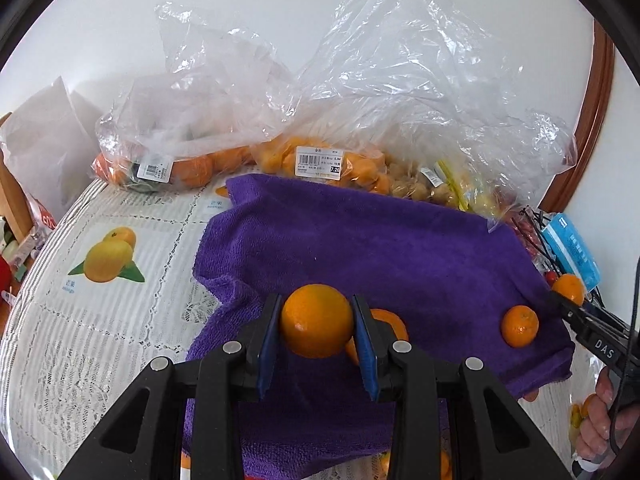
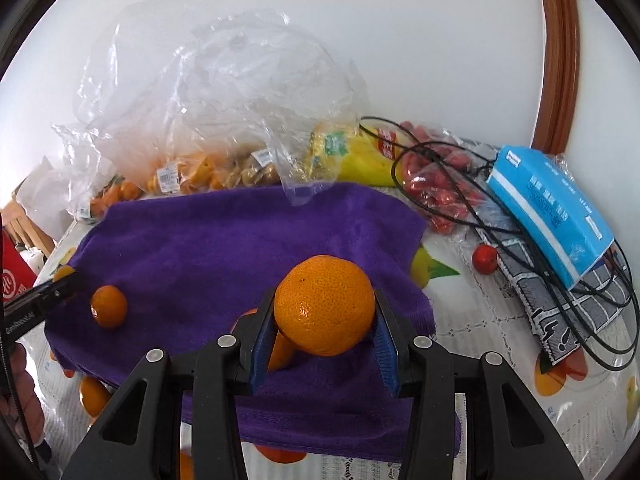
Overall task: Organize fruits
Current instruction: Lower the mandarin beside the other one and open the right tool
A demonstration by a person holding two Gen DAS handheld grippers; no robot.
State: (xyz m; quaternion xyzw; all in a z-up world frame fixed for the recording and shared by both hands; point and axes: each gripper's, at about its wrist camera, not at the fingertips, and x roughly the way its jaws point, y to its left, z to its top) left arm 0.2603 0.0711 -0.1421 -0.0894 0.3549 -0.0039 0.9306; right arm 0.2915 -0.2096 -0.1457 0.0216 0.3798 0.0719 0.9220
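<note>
Count: 4 oranges on purple towel (image 1: pixel 360 240), 2 gripped (image 1: pixel 317 321) (image 2: pixel 325 305); 3 produce bags at 12 o'clock; 1 blue tissue pack (image 2: pixel 552 208).

A blue tissue pack (image 2: pixel 554 210) rests on a grey patterned pouch (image 2: pixel 560 308), black cable (image 2: pixel 440 152) looped over both, by the white wall (image 2: pixel 400 40).

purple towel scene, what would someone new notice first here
First, two oranges: the left gripper is closed on one orange and the right gripper on another orange, both over the purple towel. One loose orange lies on the towel between them. Behind the towel, crumpled clear plastic bags of fruit pile against the wall.
</note>
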